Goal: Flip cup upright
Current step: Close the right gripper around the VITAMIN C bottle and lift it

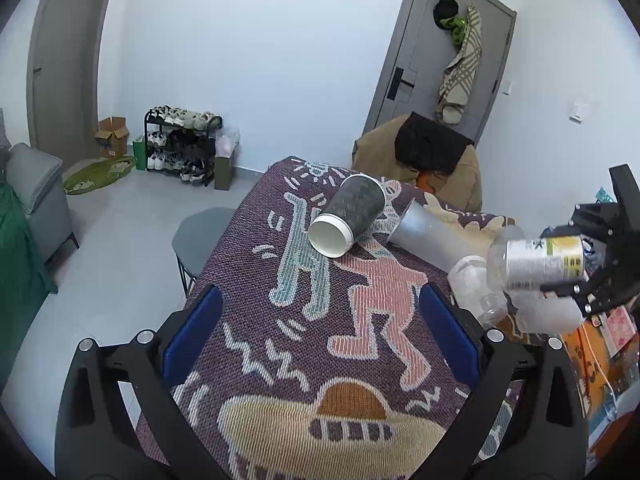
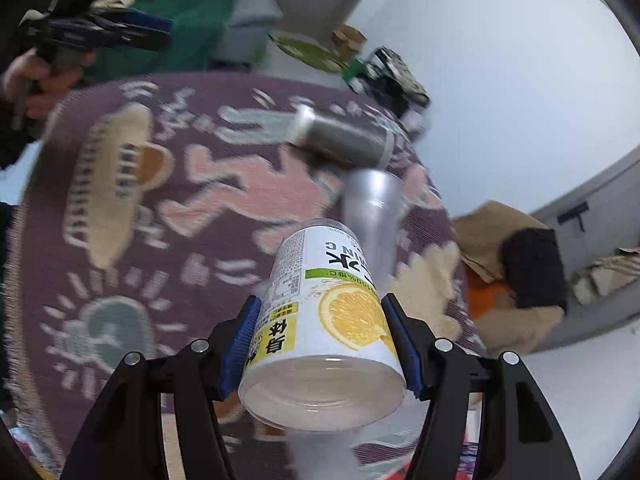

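My right gripper (image 2: 320, 340) is shut on a clear plastic cup with a lemon label (image 2: 328, 312), held in the air, tilted on its side with its open mouth toward the camera. In the left wrist view that cup (image 1: 540, 260) hangs at the right, above the table, in the right gripper (image 1: 576, 292). My left gripper (image 1: 320, 336) is open and empty above the patterned tablecloth (image 1: 304, 360). A dark paper cup (image 1: 348, 216) and a silver cup (image 1: 428, 236) lie on their sides farther back.
Clear plastic cups (image 1: 480, 292) lie by the table's right edge. A chair with a brown coat (image 1: 424, 160) stands behind the table, a grey stool (image 1: 196, 236) at its left. Bright packages (image 1: 600, 360) sit at the right.
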A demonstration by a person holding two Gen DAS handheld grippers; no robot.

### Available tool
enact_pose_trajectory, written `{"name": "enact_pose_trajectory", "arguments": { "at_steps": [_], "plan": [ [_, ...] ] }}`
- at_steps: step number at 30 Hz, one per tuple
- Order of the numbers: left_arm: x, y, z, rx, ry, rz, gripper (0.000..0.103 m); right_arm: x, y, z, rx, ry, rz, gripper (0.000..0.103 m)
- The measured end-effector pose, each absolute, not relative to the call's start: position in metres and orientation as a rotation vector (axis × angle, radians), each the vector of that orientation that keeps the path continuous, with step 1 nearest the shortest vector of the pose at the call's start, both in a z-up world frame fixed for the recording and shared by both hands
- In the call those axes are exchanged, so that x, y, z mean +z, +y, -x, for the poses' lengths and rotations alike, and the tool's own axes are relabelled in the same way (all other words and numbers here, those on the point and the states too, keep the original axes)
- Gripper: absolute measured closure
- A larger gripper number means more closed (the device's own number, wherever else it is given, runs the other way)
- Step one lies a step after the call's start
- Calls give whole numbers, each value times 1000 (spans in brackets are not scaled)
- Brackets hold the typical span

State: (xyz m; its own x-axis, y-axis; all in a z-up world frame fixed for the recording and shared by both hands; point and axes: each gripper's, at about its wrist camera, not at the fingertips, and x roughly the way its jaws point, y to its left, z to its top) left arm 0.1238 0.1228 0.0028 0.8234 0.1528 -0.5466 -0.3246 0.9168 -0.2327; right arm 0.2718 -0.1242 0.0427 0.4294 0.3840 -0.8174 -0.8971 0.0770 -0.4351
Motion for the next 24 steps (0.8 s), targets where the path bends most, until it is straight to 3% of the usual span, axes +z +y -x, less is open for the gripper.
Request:
{"name": "enact_pose_trajectory", "arguments": {
  "at_steps": [16, 24],
  "plan": [
    [5, 102, -70, 262, 560, 263, 5, 16, -108, -158, 1416, 633, 996, 42],
    [5, 97, -61, 257, 572, 241, 5, -22, -106, -144, 1477, 721, 1002, 42]
  ]
}}
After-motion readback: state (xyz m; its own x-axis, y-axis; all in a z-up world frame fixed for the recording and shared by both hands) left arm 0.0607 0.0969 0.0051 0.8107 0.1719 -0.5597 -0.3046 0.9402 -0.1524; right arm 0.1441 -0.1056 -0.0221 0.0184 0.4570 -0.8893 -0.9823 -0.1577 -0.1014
